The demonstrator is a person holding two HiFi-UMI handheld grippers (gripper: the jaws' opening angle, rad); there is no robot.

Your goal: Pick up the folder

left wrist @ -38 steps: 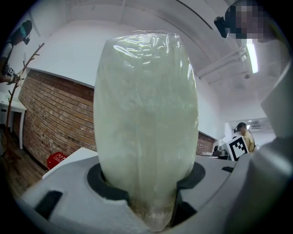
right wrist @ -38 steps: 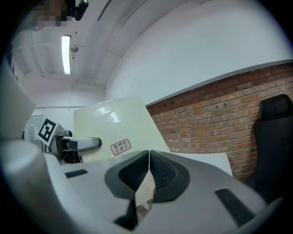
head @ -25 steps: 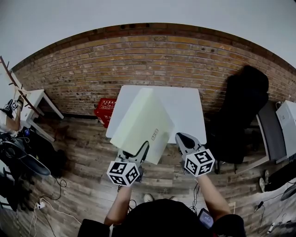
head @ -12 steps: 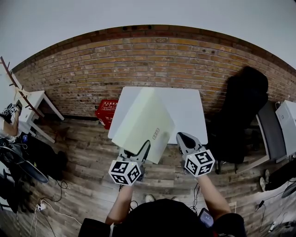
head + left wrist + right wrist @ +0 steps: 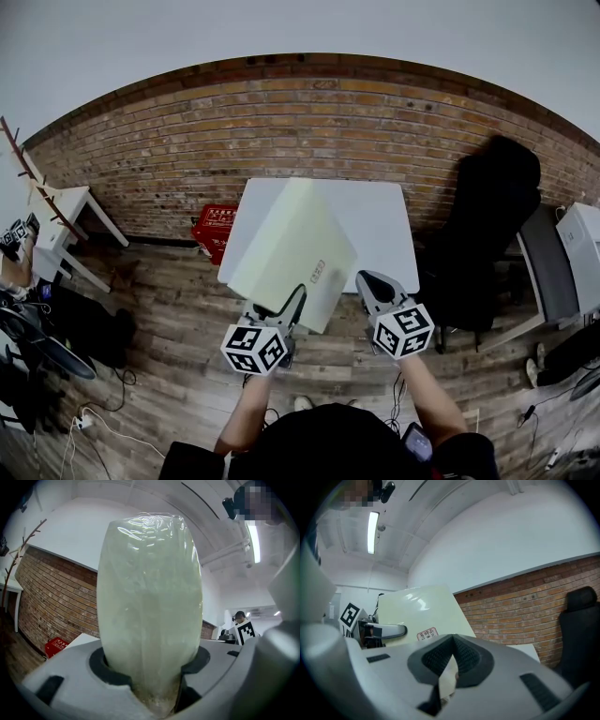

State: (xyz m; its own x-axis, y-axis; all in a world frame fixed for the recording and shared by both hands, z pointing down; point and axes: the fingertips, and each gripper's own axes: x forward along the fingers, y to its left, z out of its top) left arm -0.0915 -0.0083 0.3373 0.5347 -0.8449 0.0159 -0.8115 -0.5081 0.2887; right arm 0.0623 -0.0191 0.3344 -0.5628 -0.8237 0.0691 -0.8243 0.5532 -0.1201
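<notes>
Folder (image 5: pixel 292 246) tilted, in left hand-held gripper (image 5: pixel 274 310)

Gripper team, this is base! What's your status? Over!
Left gripper clamped on folder, thick end. Right gripper shut, seemingly pinching its thin edge. Folder up, tilted over white table. Nothing in the way.

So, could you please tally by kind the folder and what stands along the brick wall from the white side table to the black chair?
folder: 1
tables: 2
crate: 1
chair: 1
total: 5
</notes>
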